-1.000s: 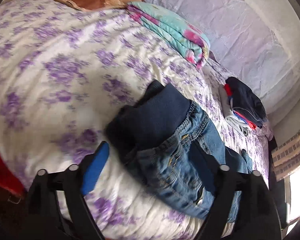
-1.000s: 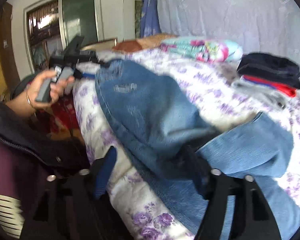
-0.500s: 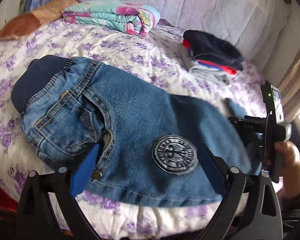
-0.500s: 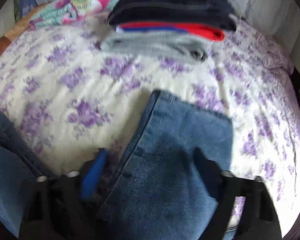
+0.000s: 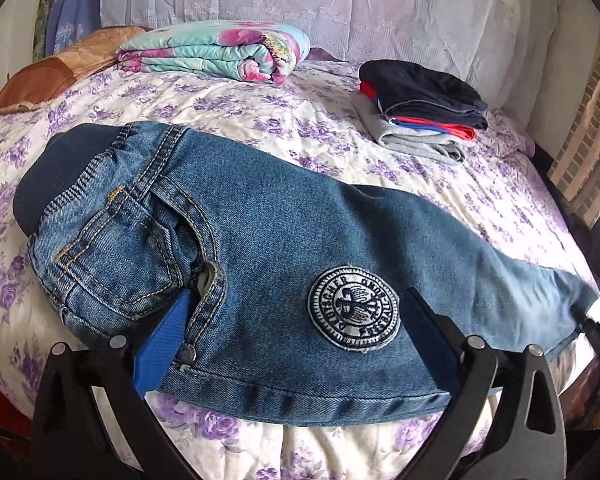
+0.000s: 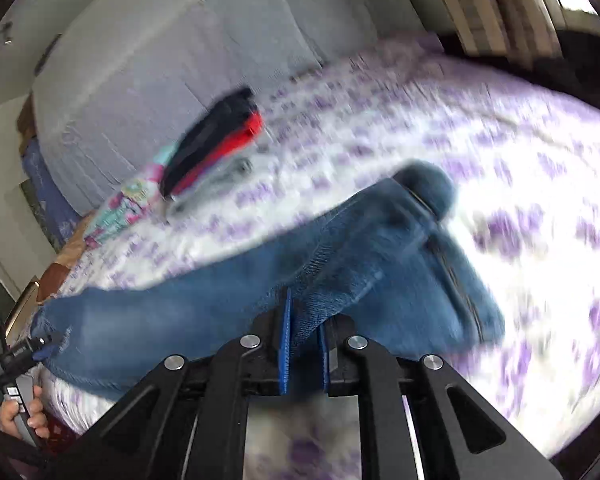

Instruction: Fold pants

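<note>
Where the flowered bedspread (image 5: 236,100) covers the bed, one pair of blue denim pants (image 5: 284,248) lies flat across its near part, waistband to the left, legs running right, round embroidered patch (image 5: 354,307) facing up near the front edge; left gripper (image 5: 296,334) poised low over the near edge of the pants, jaws wide apart after just opening, blue pads either side of the patch area, nothing pinched between them; right gripper (image 6: 303,334) at the leg end of the pants, jaws just drawn together and clamped on a fold of denim, the cloth bunched between the two blue pads; right-wrist view blurred, finer detail there not legible; left hand (image 6: 18,420) visible at the lower left of that view, wrapped round its gripper handle; far right on the bedspread, a stack of folded clothes (image 5: 420,112), dark item on top, red and grey below; far centre, a folded floral blanket (image 5: 216,54) in turquoise and pink; far left, a brown pillow (image 5: 56,68); pale curtain (image 5: 340,4) behind the bed.
</note>
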`<action>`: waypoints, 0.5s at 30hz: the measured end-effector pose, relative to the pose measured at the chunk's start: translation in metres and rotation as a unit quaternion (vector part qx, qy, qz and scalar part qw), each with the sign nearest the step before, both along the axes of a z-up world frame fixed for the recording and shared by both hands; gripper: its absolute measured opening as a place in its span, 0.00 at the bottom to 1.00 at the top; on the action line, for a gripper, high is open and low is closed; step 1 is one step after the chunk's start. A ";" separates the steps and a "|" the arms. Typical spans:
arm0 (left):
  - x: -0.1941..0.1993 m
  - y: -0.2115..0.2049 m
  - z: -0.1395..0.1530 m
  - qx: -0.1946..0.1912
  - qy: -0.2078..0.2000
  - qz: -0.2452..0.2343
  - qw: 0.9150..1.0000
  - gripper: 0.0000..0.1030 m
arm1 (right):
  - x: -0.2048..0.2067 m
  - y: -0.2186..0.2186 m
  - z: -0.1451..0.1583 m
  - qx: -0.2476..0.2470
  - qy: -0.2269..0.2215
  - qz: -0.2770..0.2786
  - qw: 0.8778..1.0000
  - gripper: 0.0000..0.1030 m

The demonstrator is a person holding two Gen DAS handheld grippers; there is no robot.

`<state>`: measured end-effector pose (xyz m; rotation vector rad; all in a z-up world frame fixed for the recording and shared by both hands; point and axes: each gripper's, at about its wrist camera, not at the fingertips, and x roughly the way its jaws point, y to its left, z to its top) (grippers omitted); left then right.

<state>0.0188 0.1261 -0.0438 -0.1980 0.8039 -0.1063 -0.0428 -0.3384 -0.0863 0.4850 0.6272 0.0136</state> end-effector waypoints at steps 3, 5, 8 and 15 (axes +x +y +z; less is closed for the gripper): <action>0.001 -0.001 0.001 0.010 0.005 -0.005 1.000 0.95 | -0.015 -0.009 0.004 0.032 -0.036 0.006 0.999 0.34; 0.001 -0.001 0.001 0.009 0.006 -0.002 1.000 0.95 | -0.014 -0.011 0.024 0.014 -0.060 0.000 0.998 0.81; 0.000 0.001 0.001 0.001 0.005 0.007 1.000 0.95 | 0.005 -0.022 0.035 0.021 -0.041 -0.008 0.999 0.83; -0.001 0.005 0.001 -0.015 0.006 0.011 1.000 0.95 | -0.011 -0.038 0.055 0.044 -0.080 0.011 0.996 0.08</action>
